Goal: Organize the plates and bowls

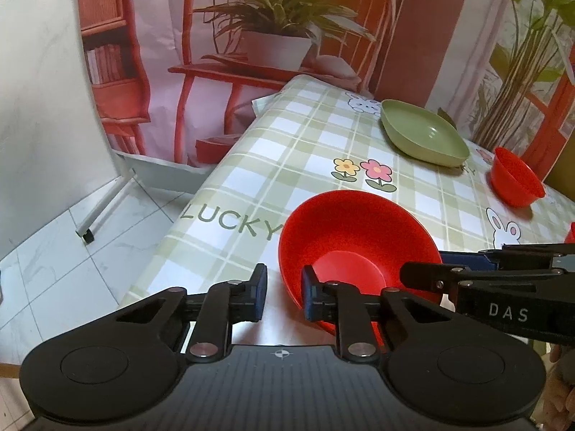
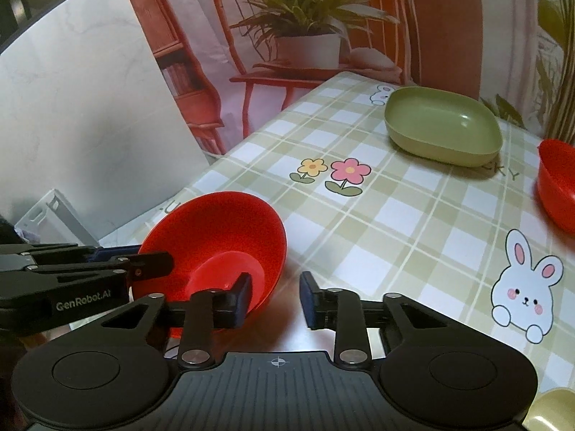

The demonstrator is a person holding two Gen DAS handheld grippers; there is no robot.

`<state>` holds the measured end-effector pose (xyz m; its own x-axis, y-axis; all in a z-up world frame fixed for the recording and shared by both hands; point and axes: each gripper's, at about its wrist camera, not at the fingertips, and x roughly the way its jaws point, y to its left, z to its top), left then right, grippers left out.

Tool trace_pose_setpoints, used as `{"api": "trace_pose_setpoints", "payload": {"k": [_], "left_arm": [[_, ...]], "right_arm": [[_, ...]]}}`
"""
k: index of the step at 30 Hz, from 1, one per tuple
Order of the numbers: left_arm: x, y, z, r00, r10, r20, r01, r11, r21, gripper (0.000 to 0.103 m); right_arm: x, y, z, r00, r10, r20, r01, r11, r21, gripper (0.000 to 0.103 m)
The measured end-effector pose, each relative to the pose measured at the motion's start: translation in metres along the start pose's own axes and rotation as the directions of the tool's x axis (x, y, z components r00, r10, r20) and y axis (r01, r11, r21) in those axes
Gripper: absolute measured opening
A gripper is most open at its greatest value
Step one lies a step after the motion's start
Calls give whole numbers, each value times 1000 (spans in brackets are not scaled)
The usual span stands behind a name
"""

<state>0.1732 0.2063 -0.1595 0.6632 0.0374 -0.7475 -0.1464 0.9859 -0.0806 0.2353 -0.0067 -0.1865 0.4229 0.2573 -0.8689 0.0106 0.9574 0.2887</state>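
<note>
Under both hand-held grippers: the table (image 1: 323,136), with a checked cloth.

Far ahead of the tips, well apart from them: a green plate (image 1: 424,133).

Right at the tips, between the two hand-held grippers: the big red bowl (image 1: 359,237).

Far ahead and off to the right of the right hand-held gripper: a small red bowl (image 1: 517,176).

Left hand-held gripper (image 1: 284,287): nearly closed, set across the left rim of the big red bowl, one pad inside and one outside. Not pinching yet, by the look, with a strip of table still between the outer pad and the bowl.

Right hand-held gripper (image 2: 276,296): same thing on the right rim. Inner pad in the bowl, outer pad just apart from it. Not pinching yet either.

To do this step well:
- Squeeze both sides at the same time, right down onto the rim.
- Keep each pad flat on the bowl wall, not just on the very edge.
- Check for a snug hold before any lift.
- Lift slowly, both sides level, to stop any tipping or slipping.
- Next, most likely, carry it over to the small red bowl: bowls with bowls.
</note>
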Motion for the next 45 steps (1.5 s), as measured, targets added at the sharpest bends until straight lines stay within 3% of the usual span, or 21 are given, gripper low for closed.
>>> {"api": "trace_pose_setpoints", "payload": {"k": [4, 21, 45], "left_arm": [[-2, -3, -1, 1000, -10, 13, 9, 1000, 12, 13], [-25, -35, 10, 999, -30, 35, 29, 999, 31, 12], [-58, -171, 4, 983, -153, 99, 132, 972, 196, 14]], "right_arm": [[-4, 0, 0, 1000, 9, 12, -9, 1000, 6, 12], [-48, -26, -1, 995, -5, 98, -6, 994, 114, 10], [-169, -133, -37, 954, -132, 268, 50, 956, 290, 10]]}}
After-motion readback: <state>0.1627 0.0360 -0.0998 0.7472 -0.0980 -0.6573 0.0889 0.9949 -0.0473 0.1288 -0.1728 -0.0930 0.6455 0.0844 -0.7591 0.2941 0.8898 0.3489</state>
